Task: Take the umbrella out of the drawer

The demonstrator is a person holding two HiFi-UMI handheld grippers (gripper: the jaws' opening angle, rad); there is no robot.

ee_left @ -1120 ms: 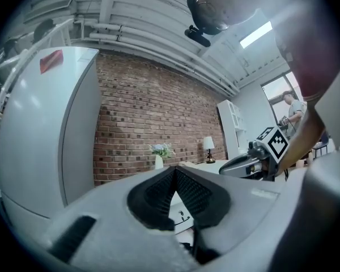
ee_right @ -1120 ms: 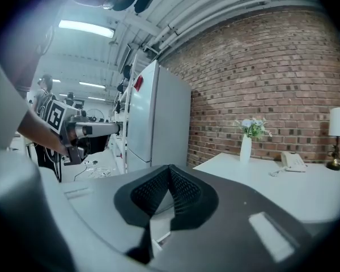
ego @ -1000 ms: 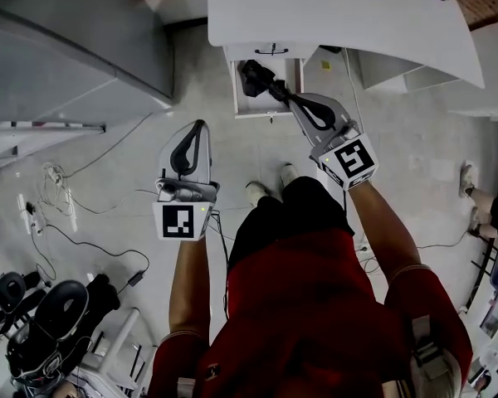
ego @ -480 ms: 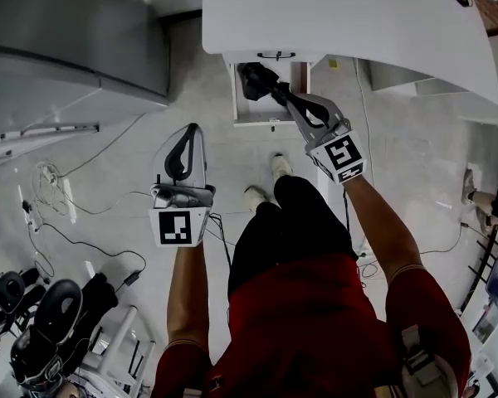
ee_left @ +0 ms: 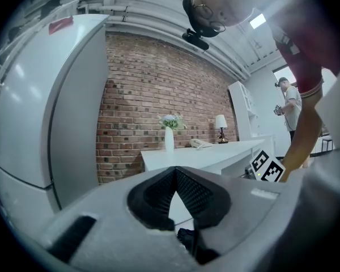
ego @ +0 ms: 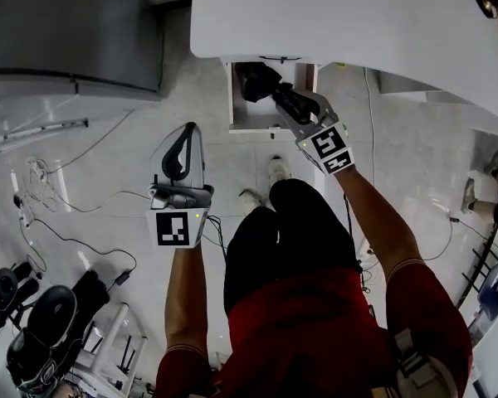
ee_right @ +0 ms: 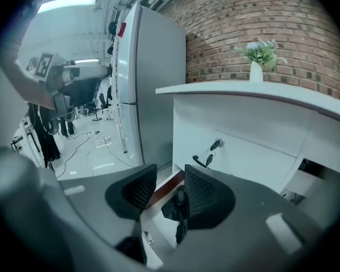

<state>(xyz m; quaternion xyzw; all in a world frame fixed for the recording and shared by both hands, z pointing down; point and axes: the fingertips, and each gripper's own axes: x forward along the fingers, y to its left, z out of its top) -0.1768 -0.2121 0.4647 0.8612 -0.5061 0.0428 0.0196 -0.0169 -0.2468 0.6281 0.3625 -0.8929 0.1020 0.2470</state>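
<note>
The black folded umbrella lies in the open white drawer under the desk. In the right gripper view the umbrella shows low in the drawer, beyond the jaws. My right gripper hangs over the drawer's right side, pointing down at the umbrella. Its jaws have just been opening; the right gripper stands open with a gap and nothing pressed between the pads. My left gripper is out over the floor left of the drawer, pointing level. The left gripper is shut and empty.
The white desk overhangs the drawer, with a shut upper drawer and black handle above it. A grey fridge stands at the left. Cables trail over the floor. The person's feet are just before the drawer.
My right gripper has sunk toward the open drawer and its jaws have parted. The left gripper has dropped a little and stays shut.
</note>
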